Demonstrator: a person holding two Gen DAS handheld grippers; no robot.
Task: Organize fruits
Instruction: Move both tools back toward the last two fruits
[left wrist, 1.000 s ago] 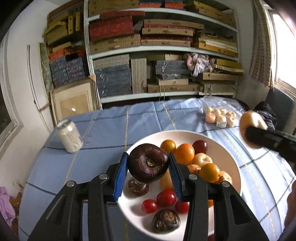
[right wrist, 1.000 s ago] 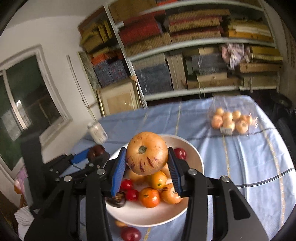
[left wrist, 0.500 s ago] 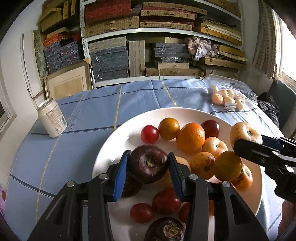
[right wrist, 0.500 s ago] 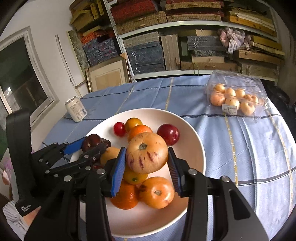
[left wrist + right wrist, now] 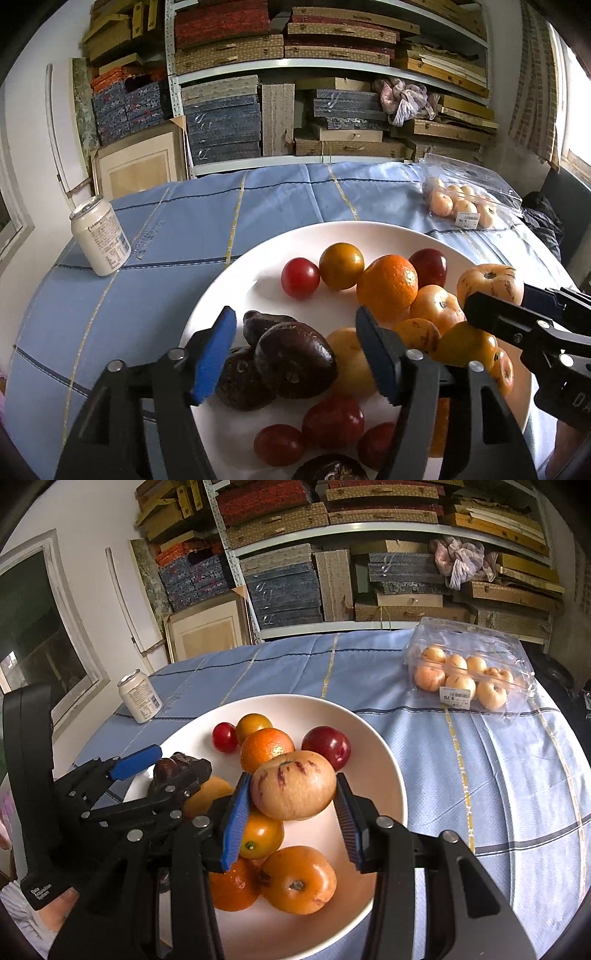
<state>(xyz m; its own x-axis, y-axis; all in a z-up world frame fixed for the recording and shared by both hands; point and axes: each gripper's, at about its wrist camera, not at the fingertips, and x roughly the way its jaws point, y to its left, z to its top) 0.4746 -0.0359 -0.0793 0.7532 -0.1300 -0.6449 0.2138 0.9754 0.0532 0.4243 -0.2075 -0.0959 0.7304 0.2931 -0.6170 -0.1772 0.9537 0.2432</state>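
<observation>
While piled: fruits point(image 5: 271, 751) in plate point(image 5: 384, 775)

My left tongs point(image 5: 295, 350) stand with their blue-padded fingers point(image 5: 212, 350) spread wide apart, gripping nothing, tips angled downward. My right tongs point(image 5: 293, 812) are parted too, the pads just beside the sides of the pale streaked fruit point(image 5: 293, 790) between them; I cannot tell whether they press it. In the right wrist view my left tongs point(image 5: 162, 766) reach in from the left side, my left hand point(image 5: 55, 910) low behind the black handle.
</observation>
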